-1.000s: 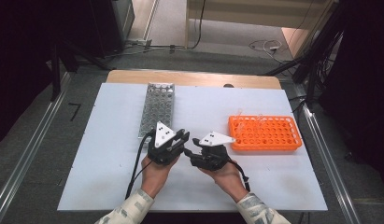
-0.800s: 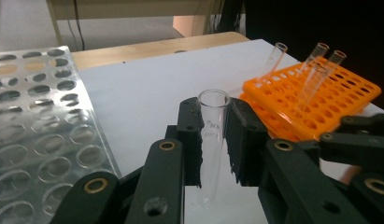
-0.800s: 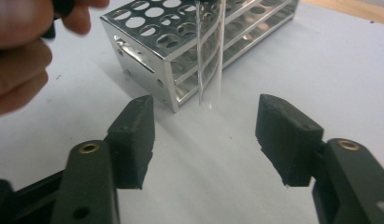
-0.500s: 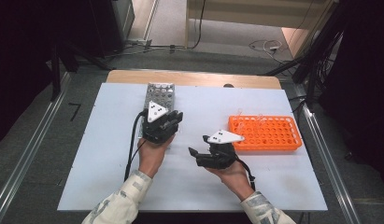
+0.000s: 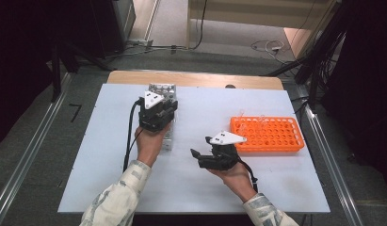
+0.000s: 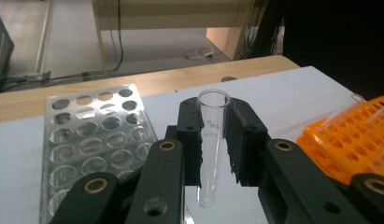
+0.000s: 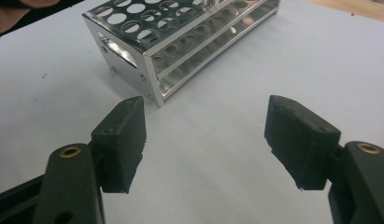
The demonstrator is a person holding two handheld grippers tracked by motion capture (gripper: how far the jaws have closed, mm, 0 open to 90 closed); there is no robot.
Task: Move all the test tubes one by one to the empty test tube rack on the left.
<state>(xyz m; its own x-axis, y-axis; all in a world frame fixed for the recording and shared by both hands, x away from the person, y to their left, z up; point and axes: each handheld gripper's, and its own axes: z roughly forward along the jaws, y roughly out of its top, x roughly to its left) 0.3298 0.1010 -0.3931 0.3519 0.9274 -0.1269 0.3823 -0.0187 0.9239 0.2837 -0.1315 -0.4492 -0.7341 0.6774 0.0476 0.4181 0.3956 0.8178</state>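
My left gripper point(image 6: 214, 109) is shut on a clear glass test tube point(image 6: 210, 144), which stands upright between the pads with its open mouth on top. In the high view the left gripper point(image 5: 157, 113) is over the near part of a silver metal tube rack point(image 5: 163, 89). That rack point(image 6: 94, 140) lies just left of the held tube. My right gripper point(image 7: 206, 123) is open and its jaws have just been opening, with nothing between them. It point(image 5: 197, 159) hovers low over the white tabletop, pointing left toward the rack's near corner point(image 7: 147, 84).
An orange plastic tube rack point(image 5: 266, 134) sits at the right of the white table point(image 5: 205, 197), and its edge point(image 6: 353, 135) also appears in the left gripper view. A wooden strip point(image 5: 196, 79) runs along the far edge. Cables trail from both grippers.
The left gripper has moved away from the right one, going up the table and left until it is over the metal rack. The right gripper's jaws have spread wider while that hand stayed put.
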